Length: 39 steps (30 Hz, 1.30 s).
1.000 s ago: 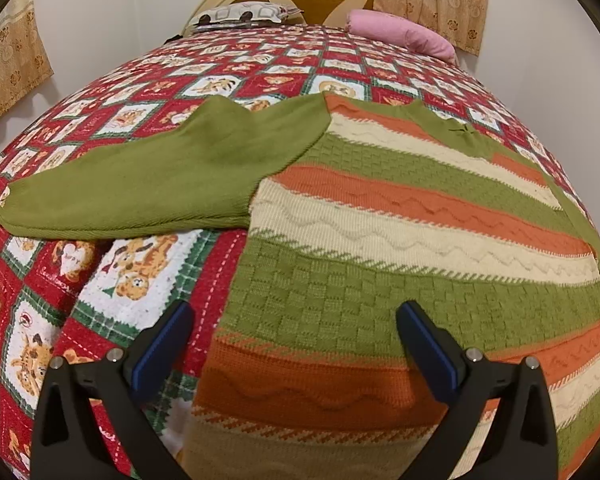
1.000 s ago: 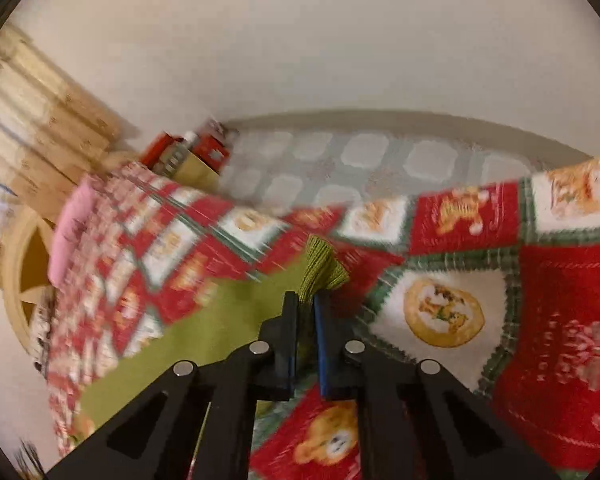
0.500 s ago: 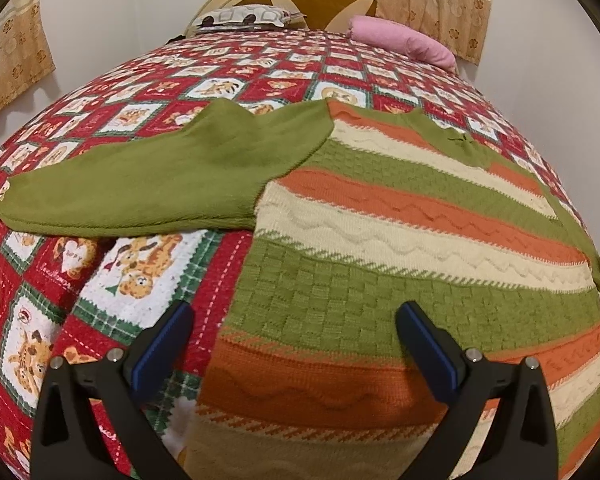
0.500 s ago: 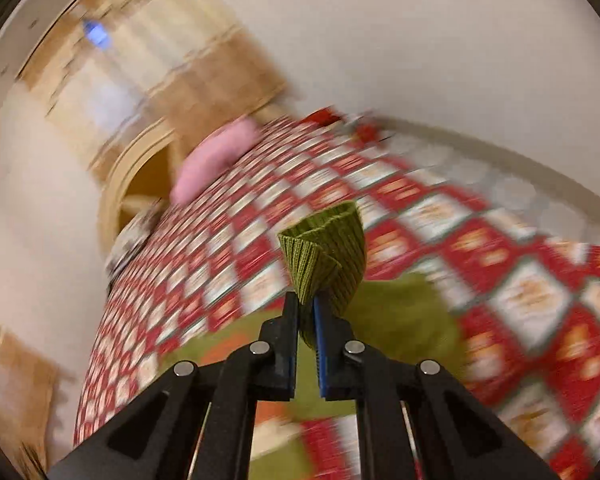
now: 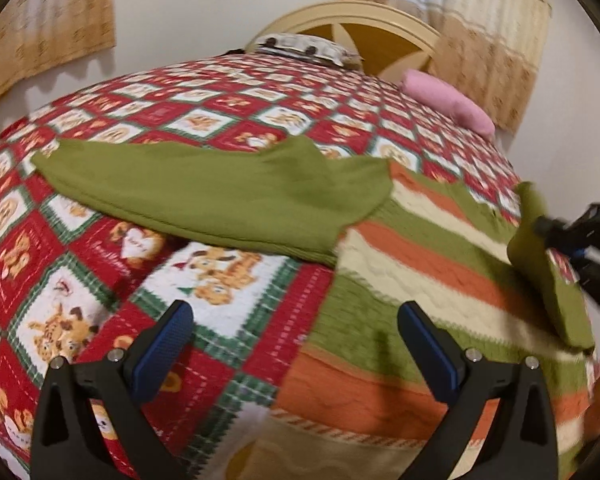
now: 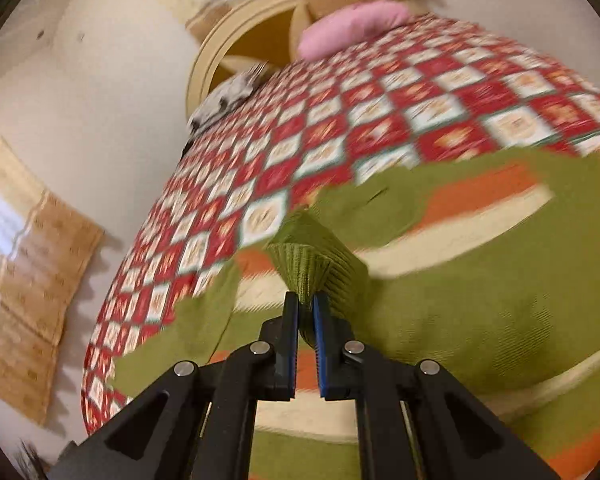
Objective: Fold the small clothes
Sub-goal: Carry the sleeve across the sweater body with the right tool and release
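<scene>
A striped knit sweater (image 5: 412,264) in green, orange and cream lies flat on the bed. Its green left sleeve (image 5: 204,196) stretches out to the left. My left gripper (image 5: 296,344) is open and empty, low over the sweater's hem. My right gripper (image 6: 306,312) is shut on the ribbed cuff (image 6: 304,264) of the other green sleeve and holds it above the sweater's body (image 6: 480,300). In the left wrist view that lifted sleeve (image 5: 548,272) hangs at the right edge from the right gripper (image 5: 540,226).
The bed has a red, white and green quilt (image 5: 220,112) with animal squares. A pink pillow (image 5: 448,100) and a patterned pillow (image 5: 300,44) lie by the cream headboard (image 5: 364,28). Curtains (image 5: 48,28) hang on the walls.
My right gripper has swung the held sleeve from the bed's right side up and over the sweater's body. The left gripper stays open and has shifted a little left.
</scene>
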{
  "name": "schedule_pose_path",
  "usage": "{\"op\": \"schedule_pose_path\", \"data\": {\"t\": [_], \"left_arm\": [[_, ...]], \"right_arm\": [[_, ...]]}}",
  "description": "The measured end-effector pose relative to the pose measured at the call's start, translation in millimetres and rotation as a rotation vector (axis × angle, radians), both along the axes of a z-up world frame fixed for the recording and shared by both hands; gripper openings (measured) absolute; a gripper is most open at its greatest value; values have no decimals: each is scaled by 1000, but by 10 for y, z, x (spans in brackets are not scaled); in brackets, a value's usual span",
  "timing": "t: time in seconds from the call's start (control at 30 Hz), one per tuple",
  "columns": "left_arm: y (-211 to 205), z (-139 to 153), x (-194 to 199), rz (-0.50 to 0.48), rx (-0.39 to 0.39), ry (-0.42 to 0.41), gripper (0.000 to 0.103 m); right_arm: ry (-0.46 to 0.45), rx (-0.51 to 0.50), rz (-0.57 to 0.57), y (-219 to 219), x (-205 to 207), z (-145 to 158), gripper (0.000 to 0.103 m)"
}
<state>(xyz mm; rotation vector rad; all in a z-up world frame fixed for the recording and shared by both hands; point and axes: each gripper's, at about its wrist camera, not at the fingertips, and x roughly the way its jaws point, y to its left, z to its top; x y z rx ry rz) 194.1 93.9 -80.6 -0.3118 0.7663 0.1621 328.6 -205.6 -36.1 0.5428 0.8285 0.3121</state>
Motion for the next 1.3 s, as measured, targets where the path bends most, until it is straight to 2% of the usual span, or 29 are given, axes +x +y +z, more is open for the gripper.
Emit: {"op": "schedule_pose_path", "data": {"t": [0.17, 0.33, 0.4, 0.5, 0.53, 0.63, 0.7, 0.77, 0.83, 0.97, 1.1, 1.17, 1.2, 1.3], "left_arm": [[173, -14, -21, 70, -53, -16, 103], [203, -57, 2, 68, -76, 1, 103], [179, -57, 15, 58, -70, 2, 103], [145, -60, 19, 40, -60, 8, 103], [137, -61, 22, 35, -57, 10, 103], [127, -62, 21, 31, -54, 13, 103], [135, -65, 22, 32, -57, 15, 103], [135, -73, 32, 31, -57, 21, 103], [112, -74, 33, 26, -49, 26, 103], [84, -66, 31, 19, -36, 24, 103], [94, -85, 49, 20, -45, 38, 103], [94, -88, 51, 20, -47, 41, 103], [92, -86, 51, 19, -45, 40, 103], [76, -90, 65, 16, -37, 41, 103]], "right_arm": [[35, 2, 102, 682, 82, -219, 7], [82, 14, 163, 1026, 188, -441, 7], [95, 13, 178, 1107, 226, -509, 7], [110, 30, 208, 1143, 262, -572, 13], [102, 45, 234, 1147, 268, -562, 17], [98, 131, 325, 1137, 245, -481, 17], [53, 134, 354, 1098, 173, -352, 17], [-18, 59, 276, 967, 108, -217, 17], [-9, -24, 194, 843, 130, -243, 17], [81, -141, 194, 890, 184, -534, 17], [41, -195, 199, 845, 59, -443, 17], [-21, -240, 121, 602, -9, -295, 17], [-49, -292, 44, 390, -23, -205, 17], [-48, -425, -128, -113, 5, -105, 17]]}}
